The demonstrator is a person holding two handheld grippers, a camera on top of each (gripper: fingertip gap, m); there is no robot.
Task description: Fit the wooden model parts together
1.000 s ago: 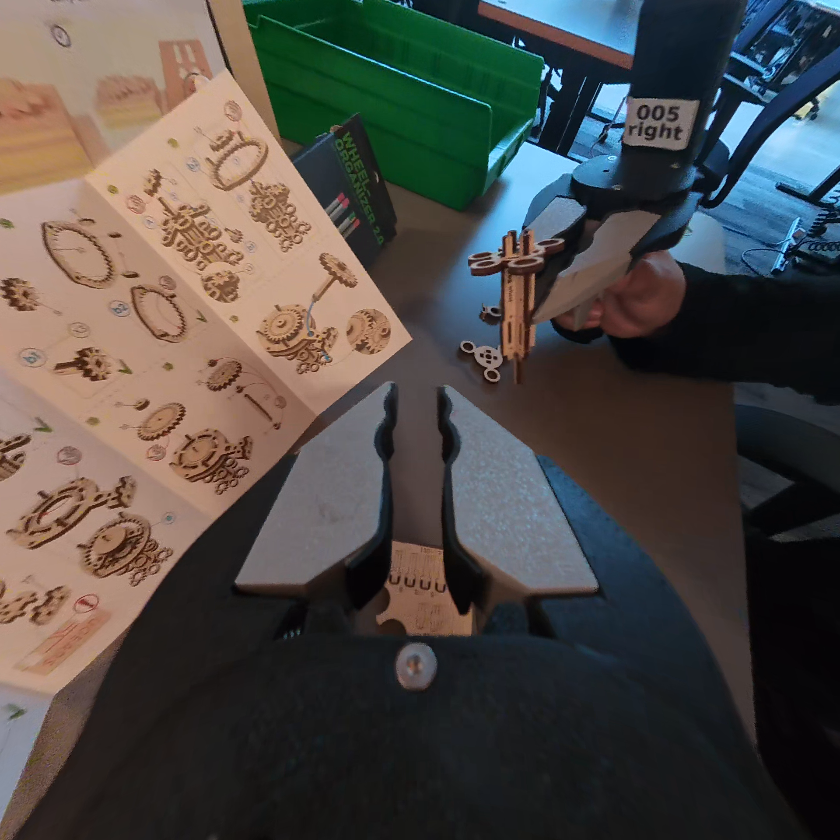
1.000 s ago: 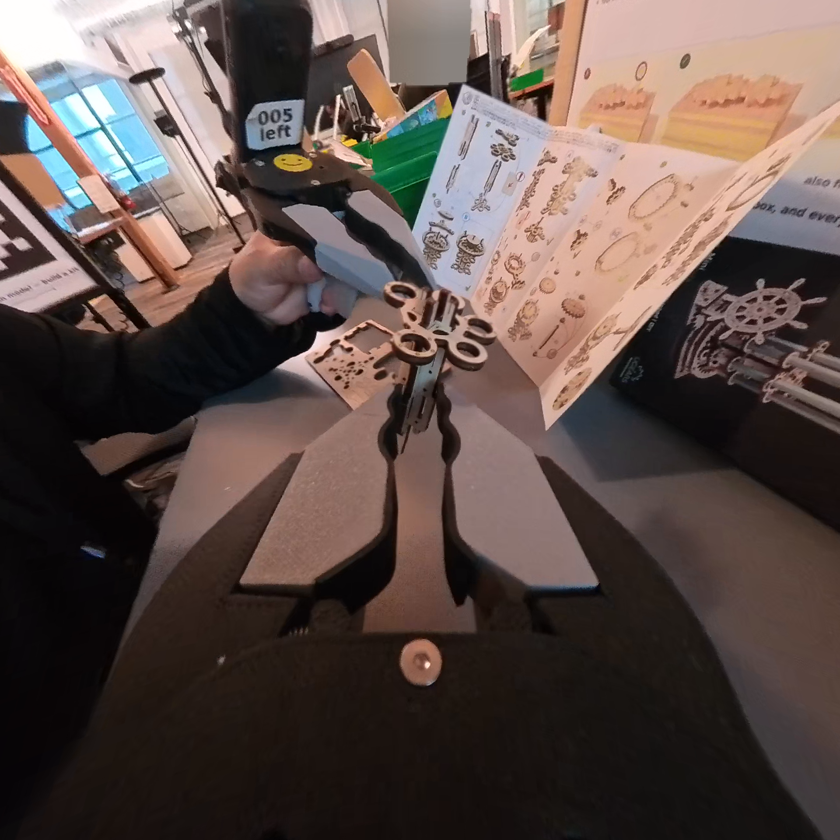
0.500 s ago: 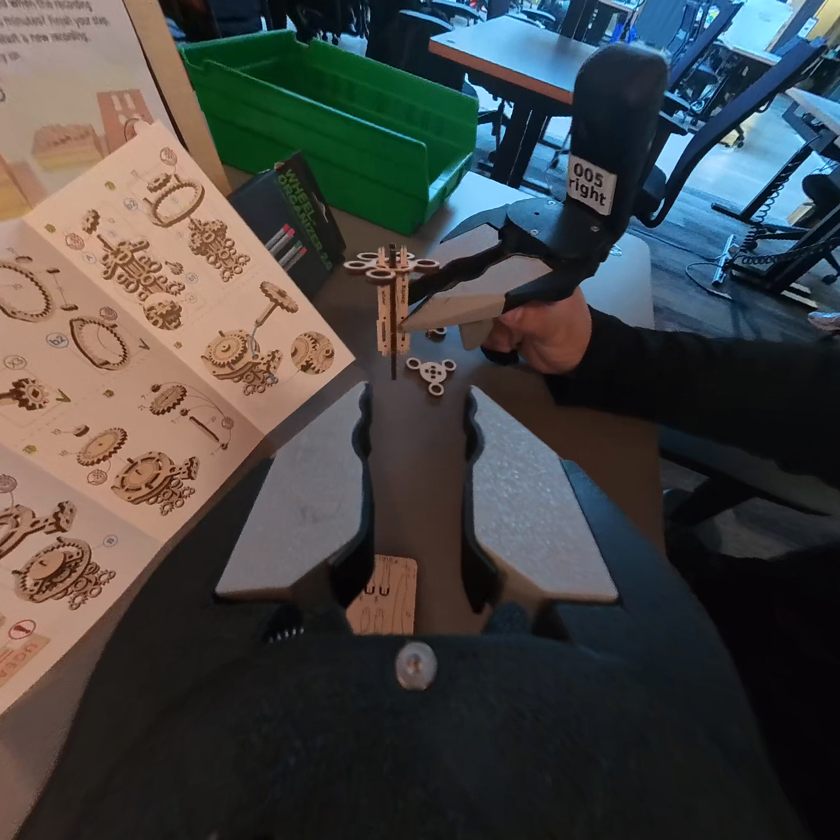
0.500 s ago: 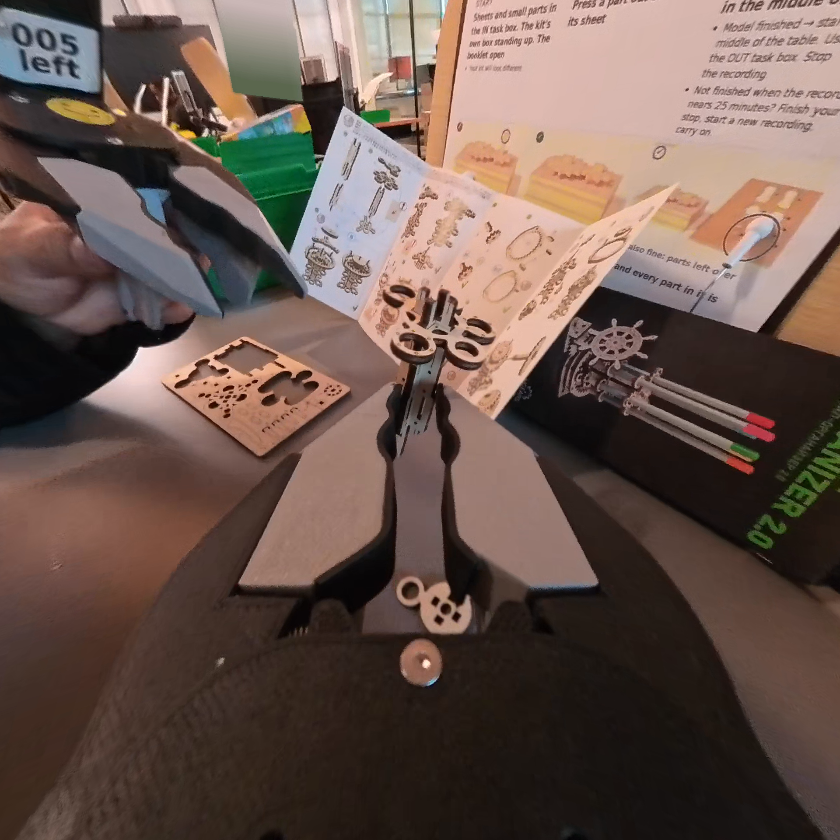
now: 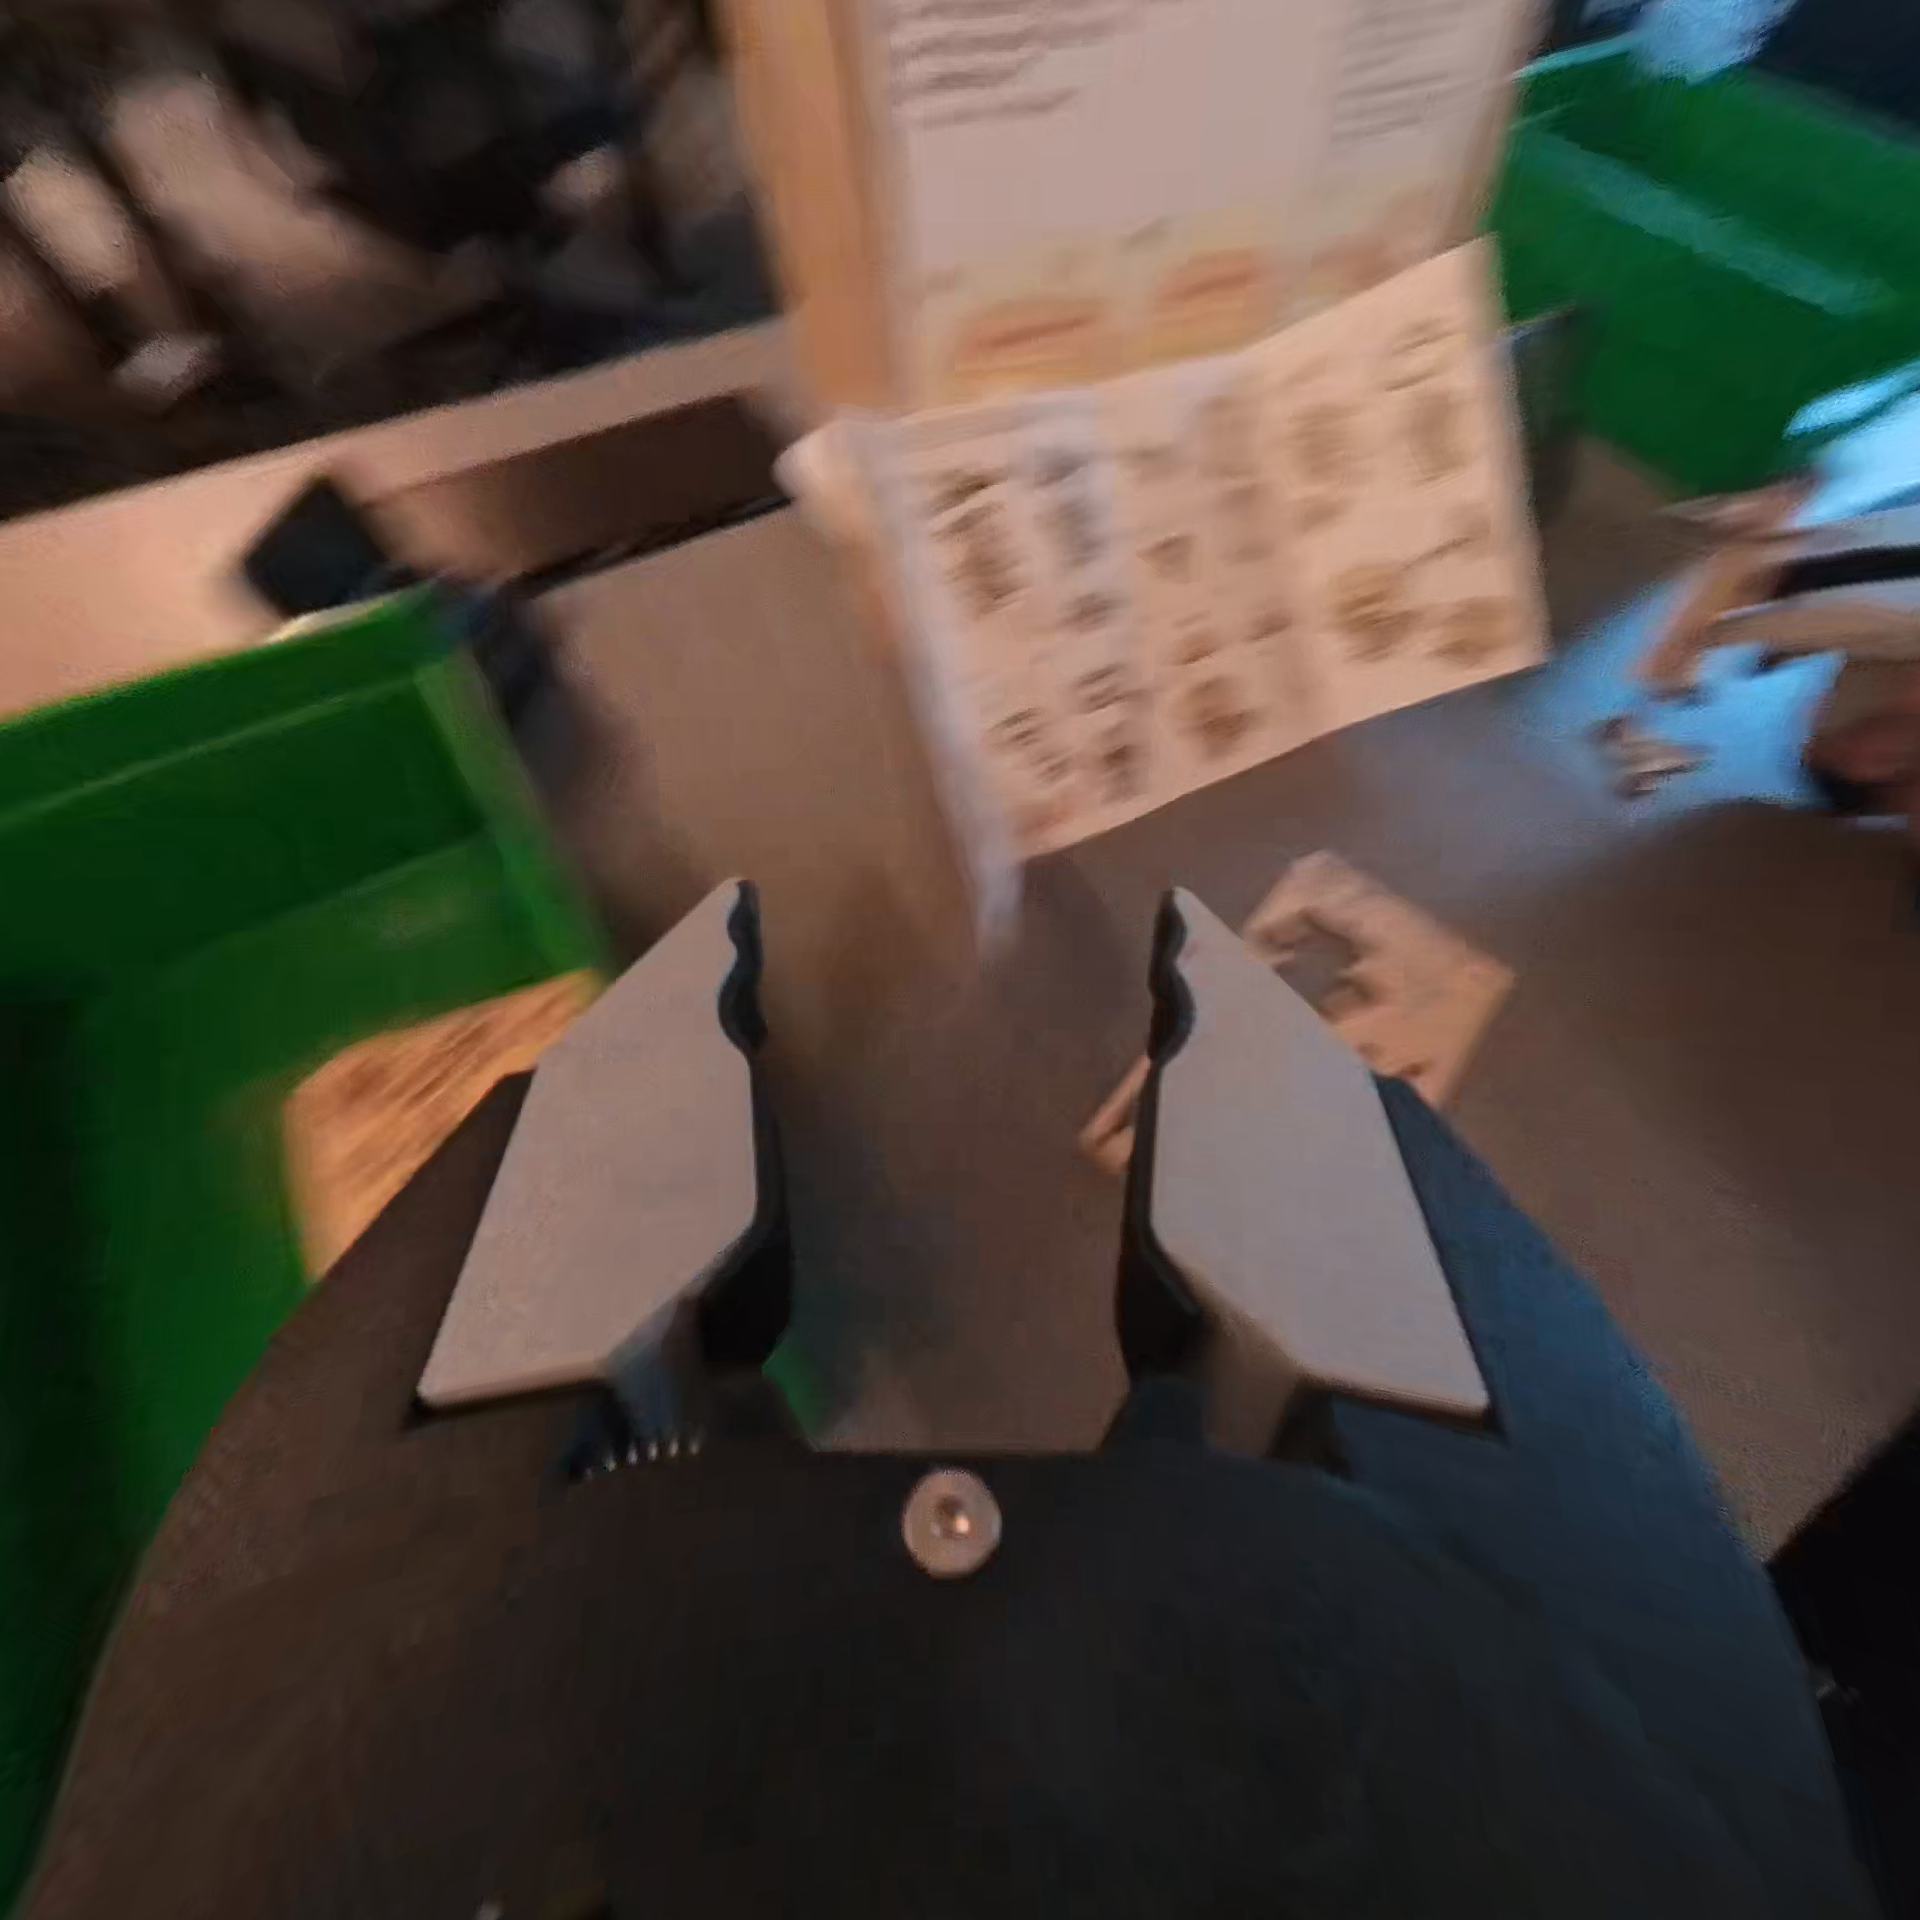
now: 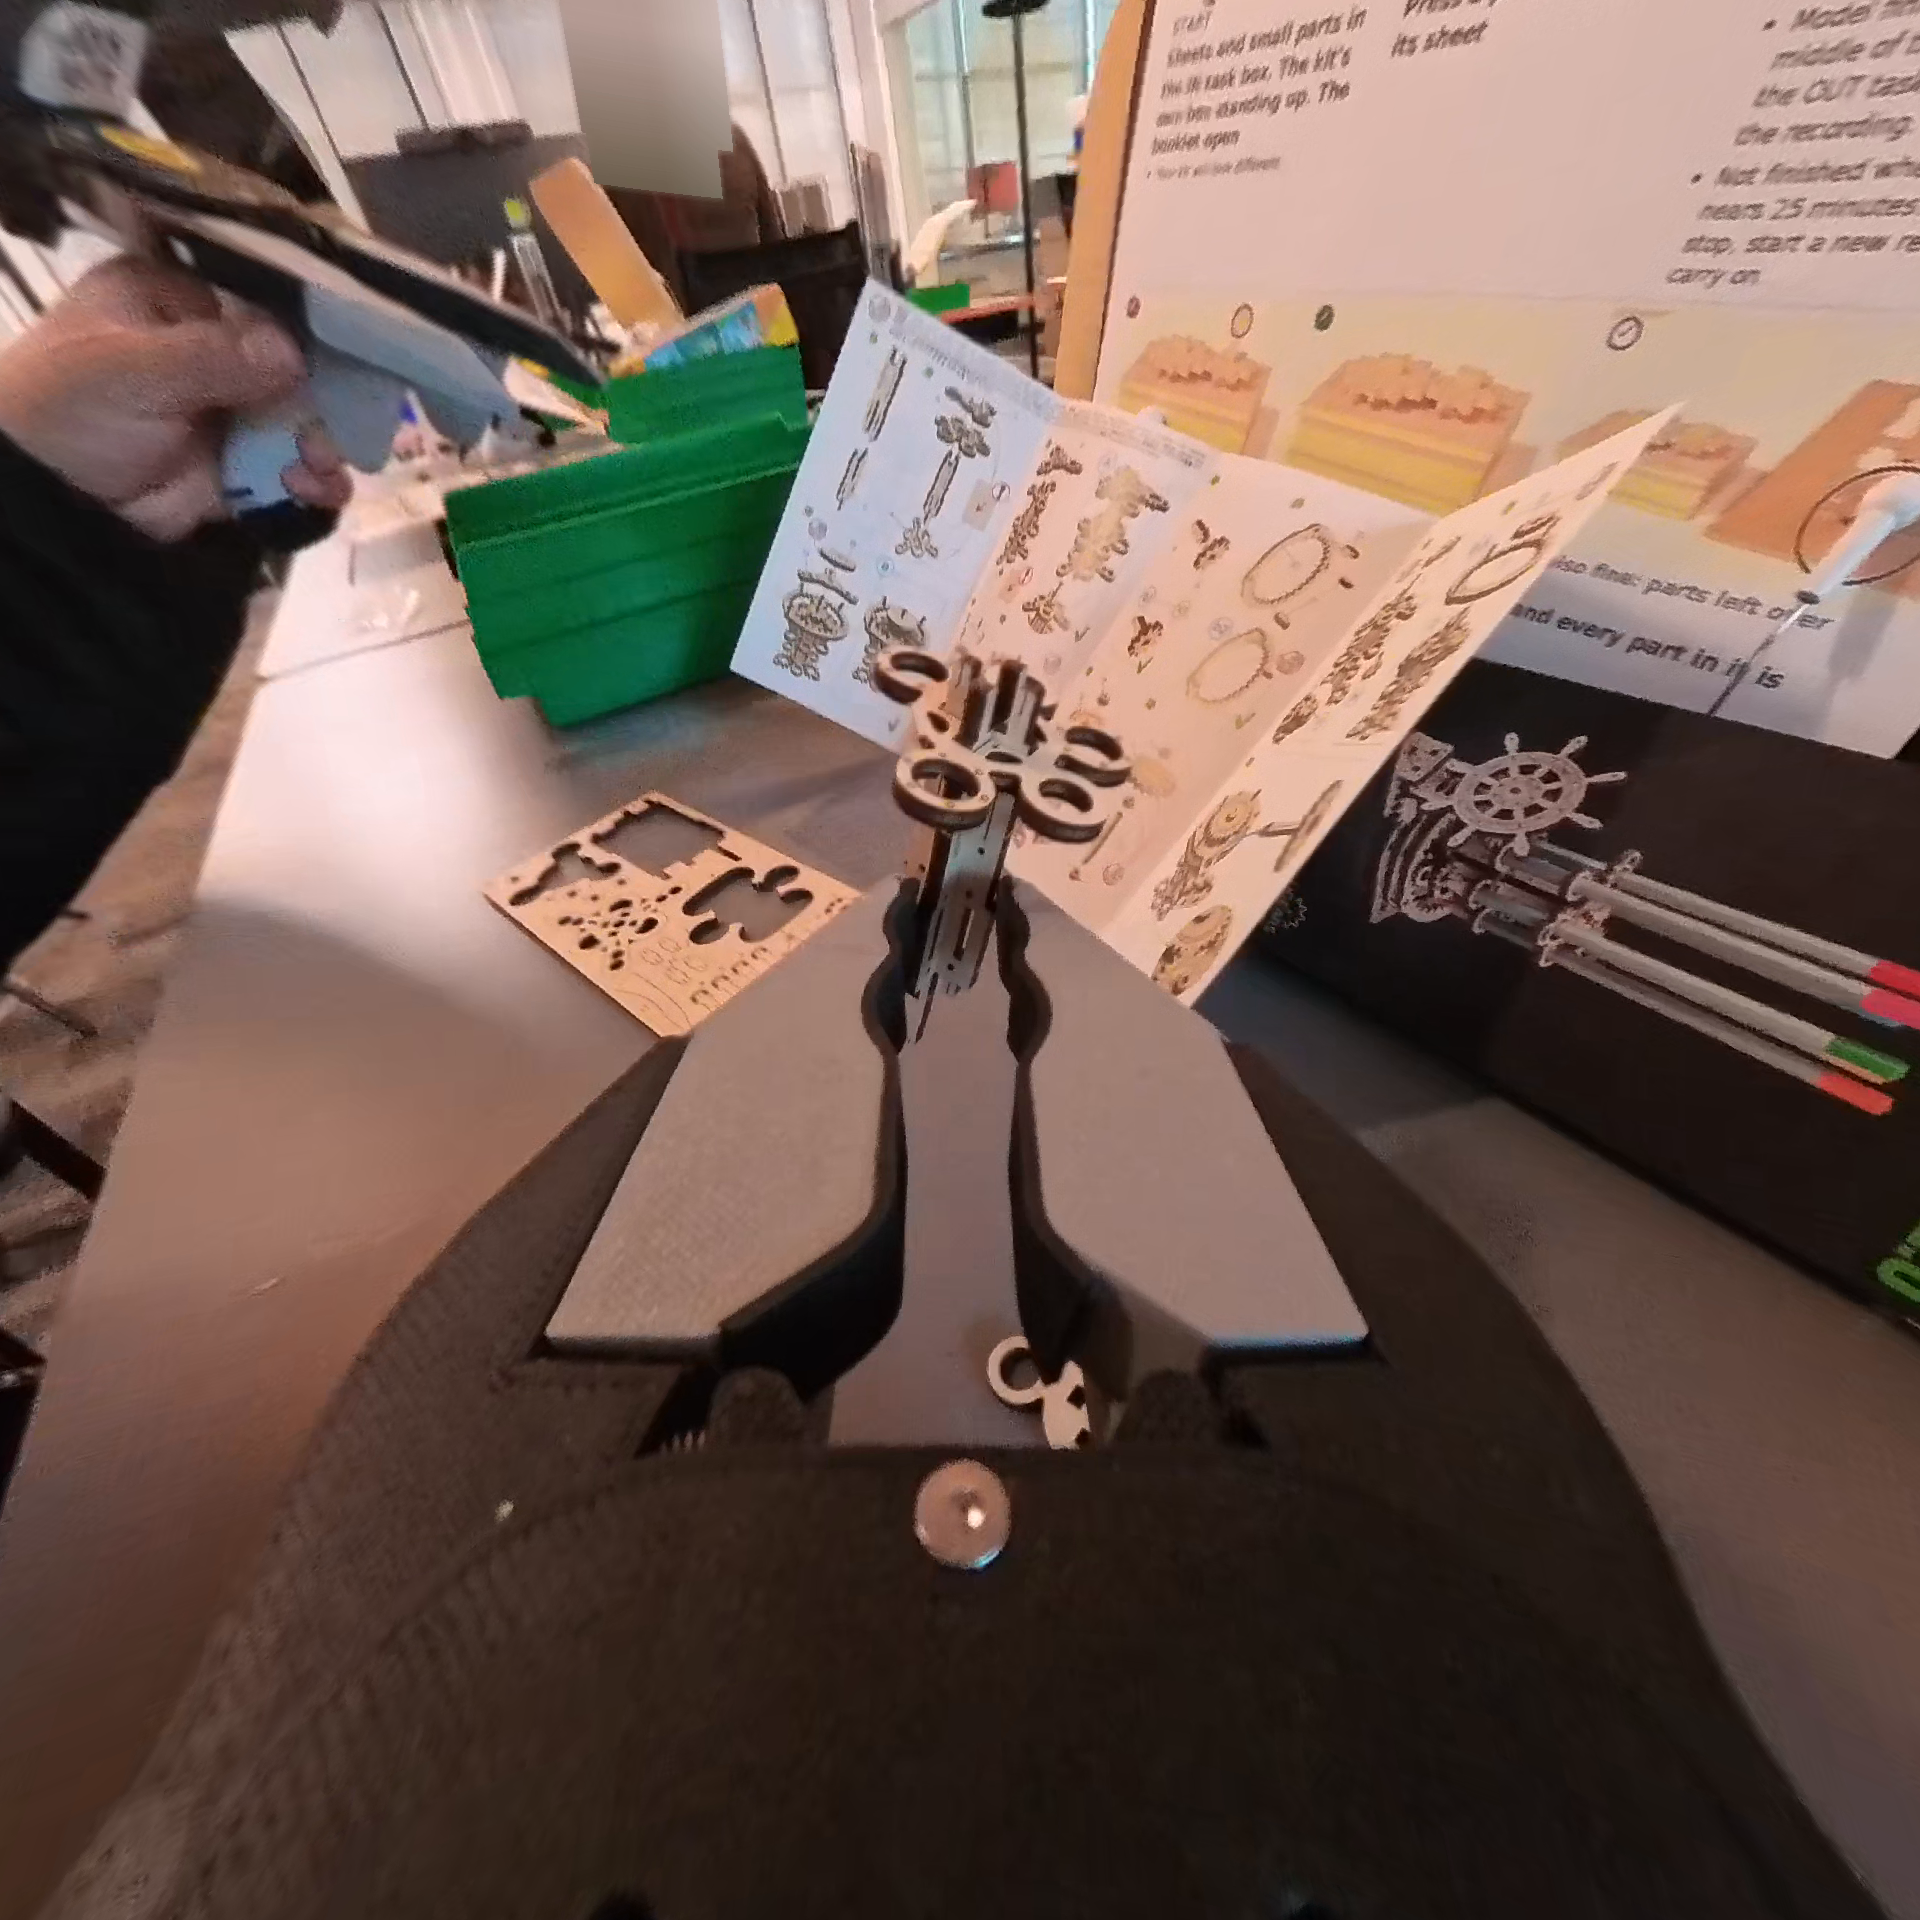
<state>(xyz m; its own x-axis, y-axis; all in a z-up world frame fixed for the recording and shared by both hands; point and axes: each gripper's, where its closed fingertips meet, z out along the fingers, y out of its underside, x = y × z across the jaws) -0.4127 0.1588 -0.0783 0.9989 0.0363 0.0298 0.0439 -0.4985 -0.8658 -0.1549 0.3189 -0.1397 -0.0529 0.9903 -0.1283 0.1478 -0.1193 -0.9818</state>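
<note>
My right gripper point(image 6: 945, 920) is shut on the flat stem of a wooden assembly point(image 6: 961, 862) topped with a cluster of rings, held upright above the table. A small wooden ring part point(image 6: 1039, 1392) lies on the table under that gripper. A punched-out wooden sheet point(image 6: 665, 914) lies to its left and also shows in the left wrist view point(image 5: 1371, 977). My left gripper point(image 5: 956, 925) is wide open and empty. That view is motion-blurred. It faces a green bin point(image 5: 208, 831) holding a light-brown wooden sheet point(image 5: 416, 1081). It shows at the upper left of the right wrist view point(image 6: 556, 400).
An instruction booklet point(image 6: 1195, 644) stands unfolded on the grey table point(image 6: 364, 1039), in front of a poster board point(image 6: 1455, 260). A black kit box point(image 6: 1610, 935) leans at the right. A green bin point(image 6: 623, 551) stands behind the sheet. A second green bin point(image 5: 1714, 312) is at the far right. The tips of one gripper are about 30 centimeters away from the tips of the other.
My left gripper has swung left, away from the assembly and toward the green bin, and has opened wider. My right gripper still holds the assembly, almost unmoved.
</note>
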